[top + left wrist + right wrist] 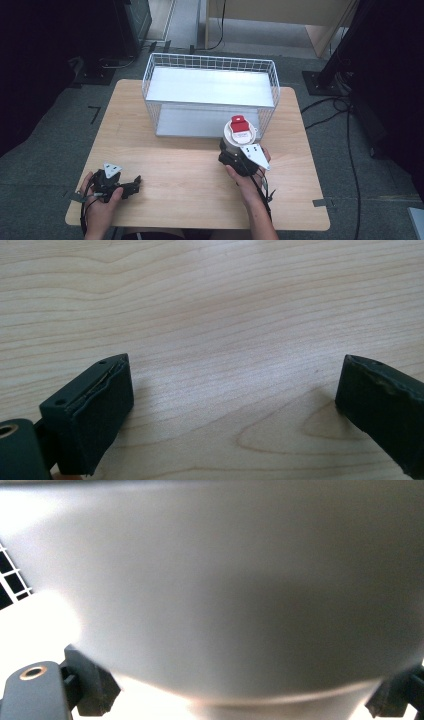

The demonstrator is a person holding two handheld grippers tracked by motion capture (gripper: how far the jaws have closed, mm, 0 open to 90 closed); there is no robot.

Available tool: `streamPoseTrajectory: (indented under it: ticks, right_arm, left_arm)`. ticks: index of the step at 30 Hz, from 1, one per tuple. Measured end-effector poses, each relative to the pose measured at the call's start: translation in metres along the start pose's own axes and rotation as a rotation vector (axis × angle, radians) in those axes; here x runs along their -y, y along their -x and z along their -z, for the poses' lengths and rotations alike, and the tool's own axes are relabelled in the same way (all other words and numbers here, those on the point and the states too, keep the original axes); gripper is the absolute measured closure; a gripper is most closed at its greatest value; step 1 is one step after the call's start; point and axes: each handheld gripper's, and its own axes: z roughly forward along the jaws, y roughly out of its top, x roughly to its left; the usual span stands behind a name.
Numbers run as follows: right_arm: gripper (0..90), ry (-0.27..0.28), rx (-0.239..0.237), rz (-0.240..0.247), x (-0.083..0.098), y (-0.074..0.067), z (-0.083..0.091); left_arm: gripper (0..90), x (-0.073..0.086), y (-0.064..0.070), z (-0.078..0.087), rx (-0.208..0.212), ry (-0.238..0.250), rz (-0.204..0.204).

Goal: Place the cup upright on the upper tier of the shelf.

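White plastic cup with a red-and-white lid (239, 131) sat clamped in the right hand-held gripper (235, 150), raised just in front of the white wire-mesh two-tier shelf rack (210, 95) at the far side of the pale wooden worktop (185, 175). In the right gripper view the cup's grey-white wall (225, 595) spread between the two black jaws, which pressed it at both sides. The left hand-held gripper (131, 184) rested low at the worktop's near left corner, its jaws wide apart and holding nothing, bare wood grain (225, 340) between them.
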Motion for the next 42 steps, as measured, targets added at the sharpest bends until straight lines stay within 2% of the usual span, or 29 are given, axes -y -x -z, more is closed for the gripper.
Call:
streamPoseTrajectory:
  ticks: [27,42]
  right_arm:
    - [11.2,0.075,-0.027,0.026,-0.05,-0.012,-0.004]
    - [11.2,0.128,-0.045,0.041,-0.088,-0.023,-0.01]
  left_arm:
    - [2.5,0.0,0.0,0.0,-0.001,0.001,-0.002]
    - [2.6,0.0,0.0,0.0,-0.001,0.002,0.0]
